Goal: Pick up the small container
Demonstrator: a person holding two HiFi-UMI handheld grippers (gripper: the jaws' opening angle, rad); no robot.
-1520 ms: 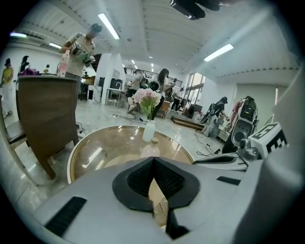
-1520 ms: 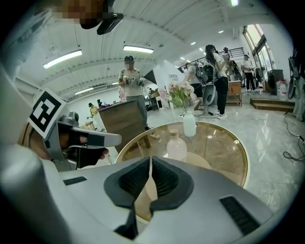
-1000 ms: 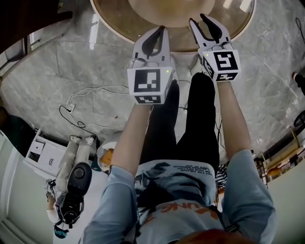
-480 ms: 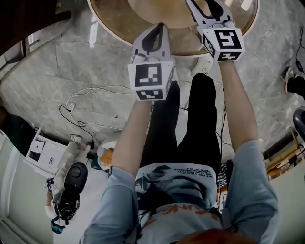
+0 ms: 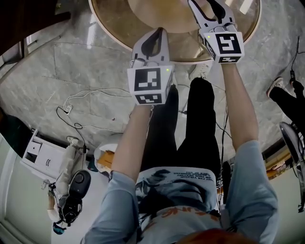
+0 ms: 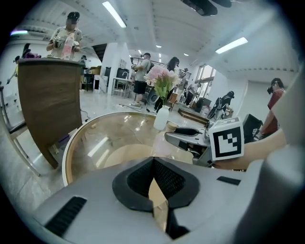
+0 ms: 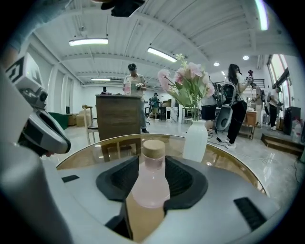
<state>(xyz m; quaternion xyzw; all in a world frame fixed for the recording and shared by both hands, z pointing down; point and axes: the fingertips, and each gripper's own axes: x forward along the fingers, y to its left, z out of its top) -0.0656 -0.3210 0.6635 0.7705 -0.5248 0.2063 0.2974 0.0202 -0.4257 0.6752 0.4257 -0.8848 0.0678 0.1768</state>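
Note:
A small pink bottle [image 7: 148,178] with a cork top stands on the round glass table [image 7: 228,159]. In the right gripper view it sits between the two dark pads [image 7: 183,178]. My right gripper [image 7: 151,190] has just been opening its jaws; they stand open around the bottle and no grip shows. In the head view the right gripper [image 5: 208,5] reaches over the table [image 5: 119,35], its tips at the frame's top edge, and the bottle is hidden there. My left gripper [image 5: 159,31] hovers at the table's near rim. Its jaws [image 6: 153,164] are shut and hold nothing.
A white vase [image 7: 194,140] with pink flowers stands just behind and to the right of the bottle. A wooden counter [image 7: 118,116] and several people are farther back. On the floor lie cables [image 5: 81,95], a white box [image 5: 40,152] and a spare gripper [image 5: 71,190].
In the head view my right gripper has moved farther out over the table, toward the top edge. The left gripper has stayed where it was.

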